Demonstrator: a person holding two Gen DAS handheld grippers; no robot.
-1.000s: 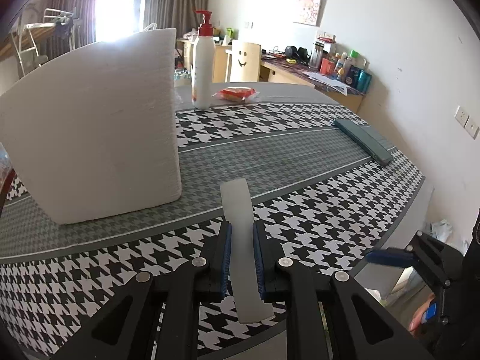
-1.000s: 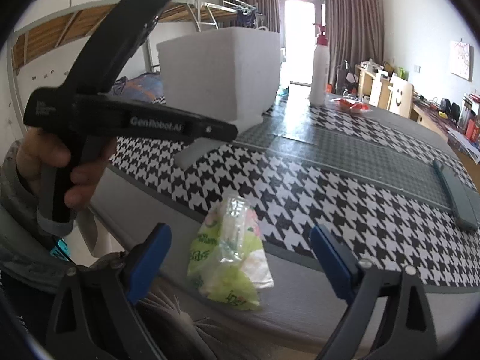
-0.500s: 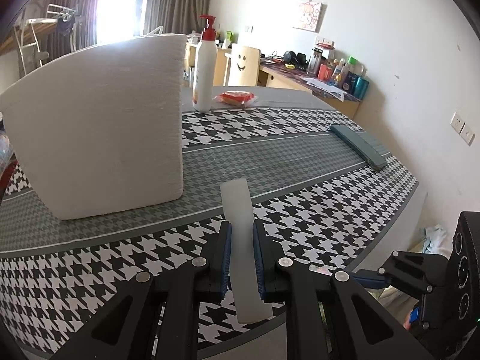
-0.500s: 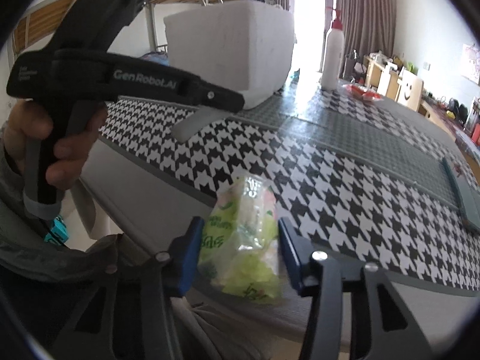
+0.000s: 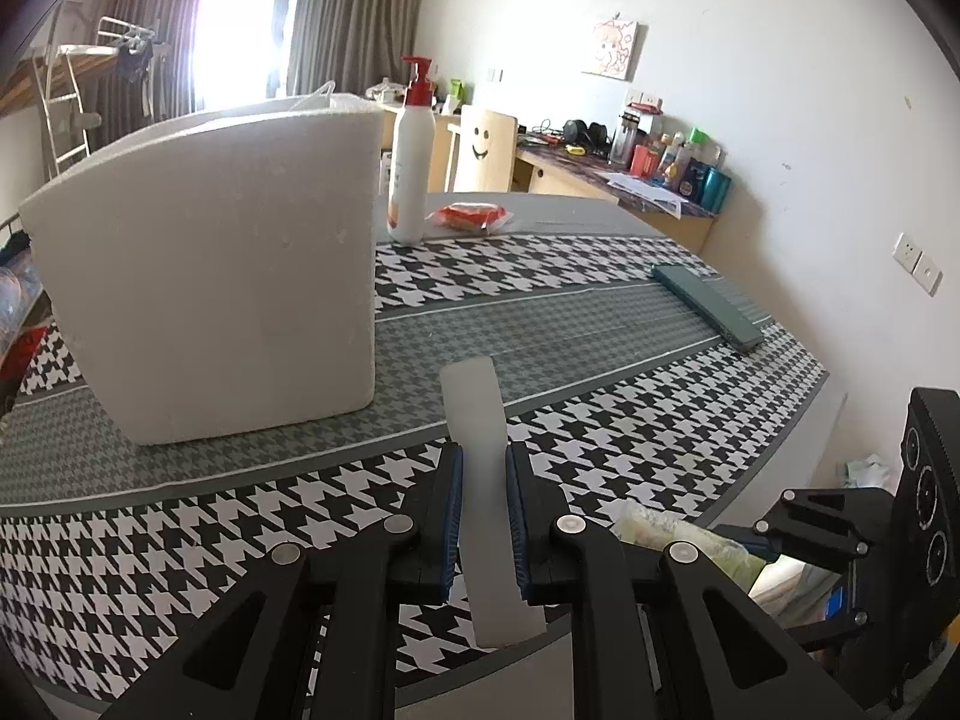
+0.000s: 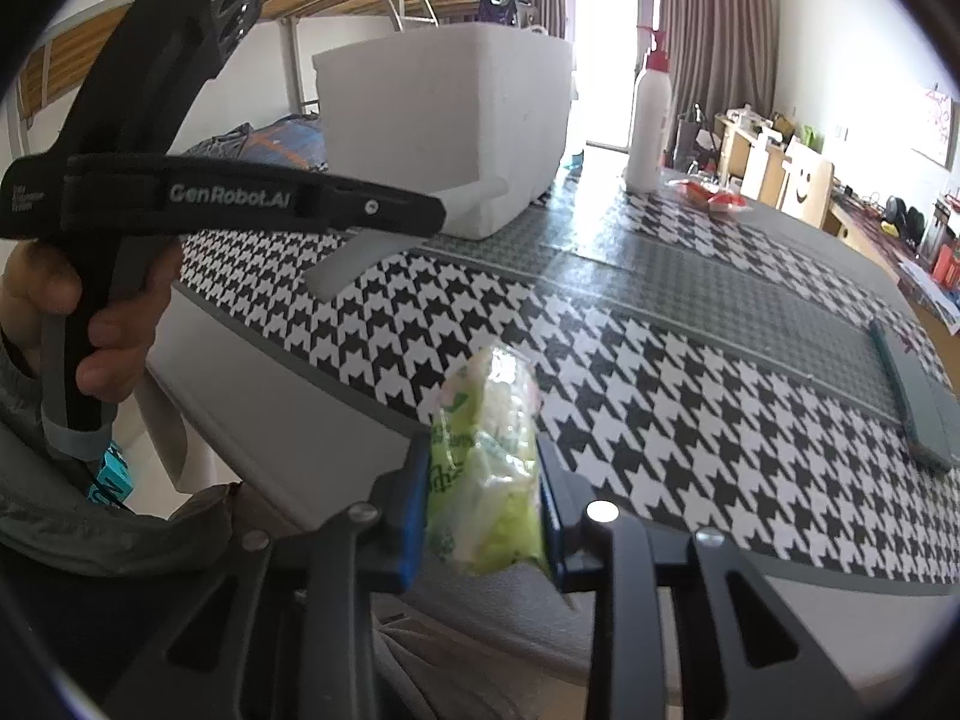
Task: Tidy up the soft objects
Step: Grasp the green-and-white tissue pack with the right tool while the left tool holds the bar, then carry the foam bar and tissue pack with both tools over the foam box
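Soft packet first: in my left wrist view the green-and-white plastic packet (image 5: 678,534) only peeks out at the table's near edge, low on the right behind my own left gripper (image 5: 485,516), whose blue pads are clamped together on a flat translucent strip (image 5: 486,480) that juts forward toward the white foam box (image 5: 210,276). My worry here is that long strip: it hangs far past the pads, so a careless swing could knock it against the box or let it twist out of the pinch. In my right wrist view the right gripper (image 6: 483,510) has its jaws closing with the packet (image 6: 483,462) between them, both pads already pressing its crinkled sides, at the bare grey rim of the houndstooth table (image 6: 690,420). I judge the hold risky: the bag is slack and slippery, the pads catch only its lower half, so it may squirt forward, tear, or sag loose when lifted. The left gripper sits close on the left, so crossing paths could bump them.
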